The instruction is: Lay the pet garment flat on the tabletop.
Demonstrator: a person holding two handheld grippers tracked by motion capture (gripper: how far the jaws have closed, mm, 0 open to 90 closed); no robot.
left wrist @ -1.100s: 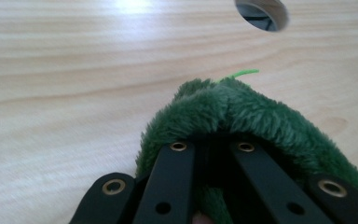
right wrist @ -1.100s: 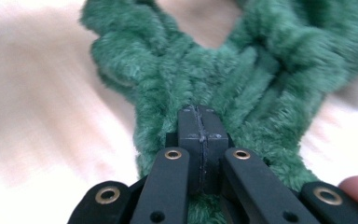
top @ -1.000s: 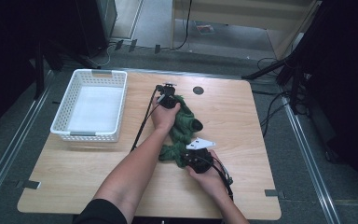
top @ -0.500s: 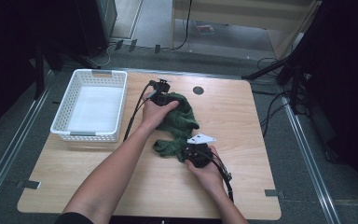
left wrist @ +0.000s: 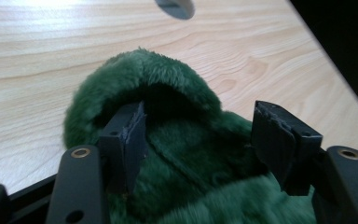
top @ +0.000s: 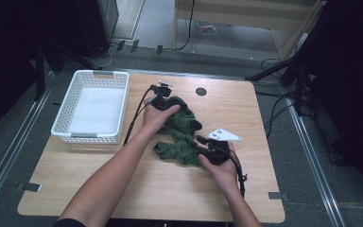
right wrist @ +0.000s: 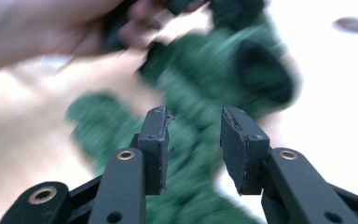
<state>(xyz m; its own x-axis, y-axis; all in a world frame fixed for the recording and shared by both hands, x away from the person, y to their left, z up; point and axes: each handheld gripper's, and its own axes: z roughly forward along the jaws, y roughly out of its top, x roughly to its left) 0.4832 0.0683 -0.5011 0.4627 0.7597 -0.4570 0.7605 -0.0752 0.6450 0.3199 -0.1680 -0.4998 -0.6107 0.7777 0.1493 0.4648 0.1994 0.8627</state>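
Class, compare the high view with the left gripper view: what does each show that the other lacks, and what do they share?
High view alone: the white basket, both forearms and the right gripper. Left gripper view alone: the close look at the left gripper, its jaws apart over the fleece, pads not pressing it. Shared: the green fleece garment, the wooden table and its round hole.

desk: light wood desk (top: 179,189), round hole (top: 200,91) near far edge
floor: grey floor (top: 9,142) around desk, cables (top: 276,106) right
beyond desk: pale wooden furniture (top: 246,12), dark surroundings
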